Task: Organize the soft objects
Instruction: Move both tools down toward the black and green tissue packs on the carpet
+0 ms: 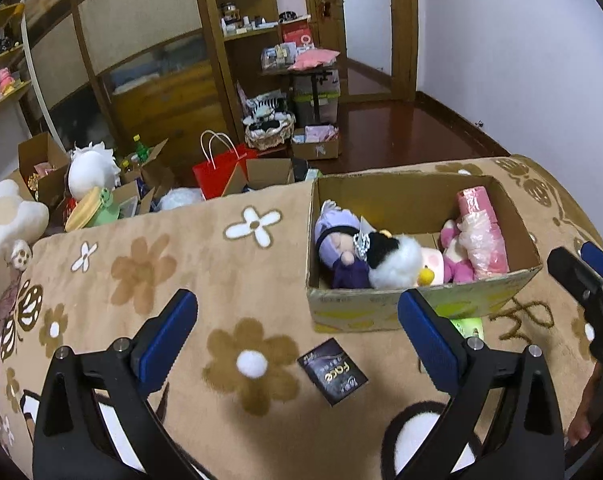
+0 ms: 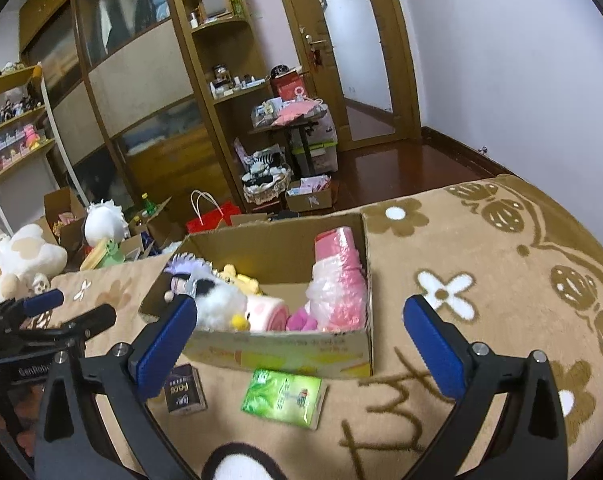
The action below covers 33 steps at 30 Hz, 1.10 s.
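Both grippers hover over the blanket [image 1: 221,280], left gripper [image 1: 297,332] and right gripper [image 2: 299,344] spread wide, gripping nothing. Soft toys [image 1: 385,260] sit packed inside the cardboard box [image 2: 285,350] just ahead.

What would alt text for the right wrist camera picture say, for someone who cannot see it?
An open cardboard box of soft toys sits on a tan flowered blanket, seen between the right gripper's open blue fingers. A green packet and a dark packet lie before the box; the left gripper shows at left.
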### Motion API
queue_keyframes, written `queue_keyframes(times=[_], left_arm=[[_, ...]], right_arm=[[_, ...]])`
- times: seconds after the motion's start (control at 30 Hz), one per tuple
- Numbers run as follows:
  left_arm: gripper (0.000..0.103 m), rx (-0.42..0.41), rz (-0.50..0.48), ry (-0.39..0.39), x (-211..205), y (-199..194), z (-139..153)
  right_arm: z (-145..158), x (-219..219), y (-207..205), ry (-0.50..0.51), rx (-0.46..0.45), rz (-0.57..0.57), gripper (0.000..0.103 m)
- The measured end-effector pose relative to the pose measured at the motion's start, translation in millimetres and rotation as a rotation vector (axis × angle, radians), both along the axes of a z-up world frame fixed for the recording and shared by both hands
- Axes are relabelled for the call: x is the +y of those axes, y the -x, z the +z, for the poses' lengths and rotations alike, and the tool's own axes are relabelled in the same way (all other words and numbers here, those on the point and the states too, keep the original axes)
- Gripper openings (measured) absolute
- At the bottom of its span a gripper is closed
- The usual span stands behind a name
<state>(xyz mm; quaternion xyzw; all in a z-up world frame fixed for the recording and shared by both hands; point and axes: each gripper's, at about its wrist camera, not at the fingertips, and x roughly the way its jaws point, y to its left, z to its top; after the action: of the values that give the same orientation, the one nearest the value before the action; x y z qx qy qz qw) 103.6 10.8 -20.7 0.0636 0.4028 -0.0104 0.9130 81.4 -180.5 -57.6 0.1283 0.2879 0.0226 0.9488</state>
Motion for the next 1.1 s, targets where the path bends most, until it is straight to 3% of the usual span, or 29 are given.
queue_keyframes(times=[0.4,1.1], left_arm=[[0.1,0.149,0.055,0.083,17,-11,-30],[0.1,0.32,0.095,0.218,23,-40,-80]], right_arm=[[-26,22,4,0.086,0.09,0.033,0.103],[-68,36,-15,0.107,0.203,0.055,0.103]])
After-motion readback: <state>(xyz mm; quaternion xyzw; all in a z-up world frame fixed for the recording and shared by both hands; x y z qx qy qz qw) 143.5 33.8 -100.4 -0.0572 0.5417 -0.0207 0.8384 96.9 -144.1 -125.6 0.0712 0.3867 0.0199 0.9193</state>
